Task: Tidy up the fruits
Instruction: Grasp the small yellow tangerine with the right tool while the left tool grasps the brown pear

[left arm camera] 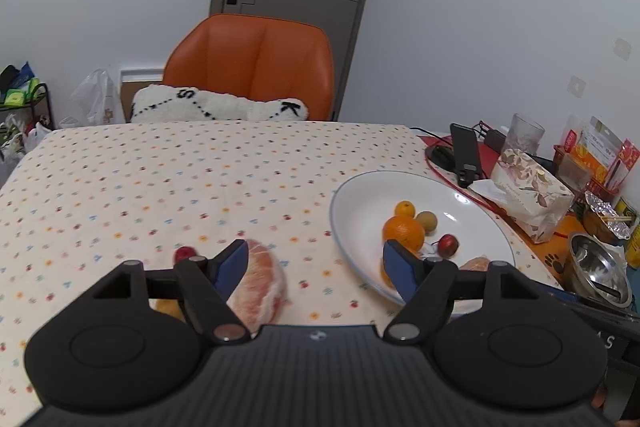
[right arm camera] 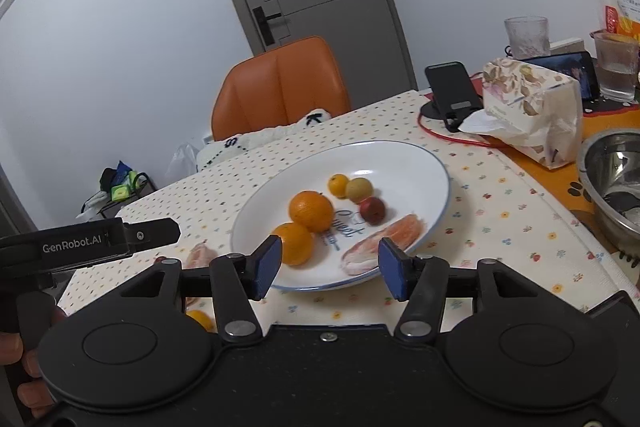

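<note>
Left wrist: pomelo segment (left arm camera: pixel 258 281) beside left finger (left arm camera: pixel 232 265).

I'm holding the left claw (left arm camera: pixel 316 267) low and level, its blue pads (left arm camera: pixel 232 265) spread wide with nothing between them. I'm keeping the right claw (right arm camera: pixel 326 267) level too, tilted slightly, its blue pads (right arm camera: pixel 269 261) parted wide and gripping nothing. From the right wrist view, the left claw's black body is showing at the left edge, and my hand (right arm camera: pixel 24 367) is wrapping its fingers around the handle below it.
</note>
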A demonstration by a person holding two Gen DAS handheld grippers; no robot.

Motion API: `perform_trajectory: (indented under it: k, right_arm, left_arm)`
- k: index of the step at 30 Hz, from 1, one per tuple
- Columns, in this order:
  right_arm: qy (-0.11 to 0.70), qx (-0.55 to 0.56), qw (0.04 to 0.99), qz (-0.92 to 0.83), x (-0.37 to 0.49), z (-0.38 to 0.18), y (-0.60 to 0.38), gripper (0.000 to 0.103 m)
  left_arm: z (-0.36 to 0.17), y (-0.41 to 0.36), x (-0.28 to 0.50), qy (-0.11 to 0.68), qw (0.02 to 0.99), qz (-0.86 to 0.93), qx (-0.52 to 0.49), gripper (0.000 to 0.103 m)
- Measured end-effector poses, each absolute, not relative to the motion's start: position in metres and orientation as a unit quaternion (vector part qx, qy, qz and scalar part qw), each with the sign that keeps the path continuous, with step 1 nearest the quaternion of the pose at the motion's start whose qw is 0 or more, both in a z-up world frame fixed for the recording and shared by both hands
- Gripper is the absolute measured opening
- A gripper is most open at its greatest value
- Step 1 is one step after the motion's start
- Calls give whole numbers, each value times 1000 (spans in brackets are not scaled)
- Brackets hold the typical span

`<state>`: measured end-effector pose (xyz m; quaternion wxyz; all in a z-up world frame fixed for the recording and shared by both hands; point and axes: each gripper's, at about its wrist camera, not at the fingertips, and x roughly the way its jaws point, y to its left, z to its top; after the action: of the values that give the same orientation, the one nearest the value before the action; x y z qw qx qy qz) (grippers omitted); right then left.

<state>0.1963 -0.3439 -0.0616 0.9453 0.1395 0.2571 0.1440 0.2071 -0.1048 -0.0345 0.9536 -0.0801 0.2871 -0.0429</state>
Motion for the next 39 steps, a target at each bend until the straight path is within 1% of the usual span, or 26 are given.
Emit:
perform_trajectory:
  k: [5, 8, 10, 11, 13, 15, 20, 33, 36, 39]
  right_arm:
    - [252, 133, 947, 151, 189, -57, -332, 62]
    - [251, 128, 946, 159, 185, -56, -324, 71]
    - [248, 126, 947, 163, 182, -55, -319, 80]
    - [247, 126, 946, 166, 182, -55, -317, 81]
    - [247, 125, 946, 170, 181, -54, -312, 88]
    - [244, 124, 946, 172, 179, -54, -308, 91]
    - [244, 123, 944, 184, 174, -55, -299, 93]
    - [255, 100, 938, 212, 168, -63, -271, 93]
    - [259, 94, 936, 219, 168, -66, -264, 92]
    - [268, 92, 932, 226, 171, -70, -258, 88]
  left_arm:
    - [-34, -90, 194, 285, 954, -34, -83, 73]
    - [-35, -81, 188, 286, 954, -26, -84, 74]
    - [-35, -75, 184, 288, 954, -18, -82, 78]
    - [-35, -73, 182, 288, 954, -14, -81, 80]
    - [-34, -67, 177, 286, 955, -9, -79, 81]
    - [-34, -60, 173, 284, 956, -4, -79, 82]
    - [-35, -41, 163, 281, 956, 15, -85, 82]
    - [-46, -15, 151, 282, 954, 37, -98, 82]
    - [-53, -12, 150, 288, 952, 35, -98, 82]
    - [-59, -11, 150, 296, 950, 30, -97, 82]
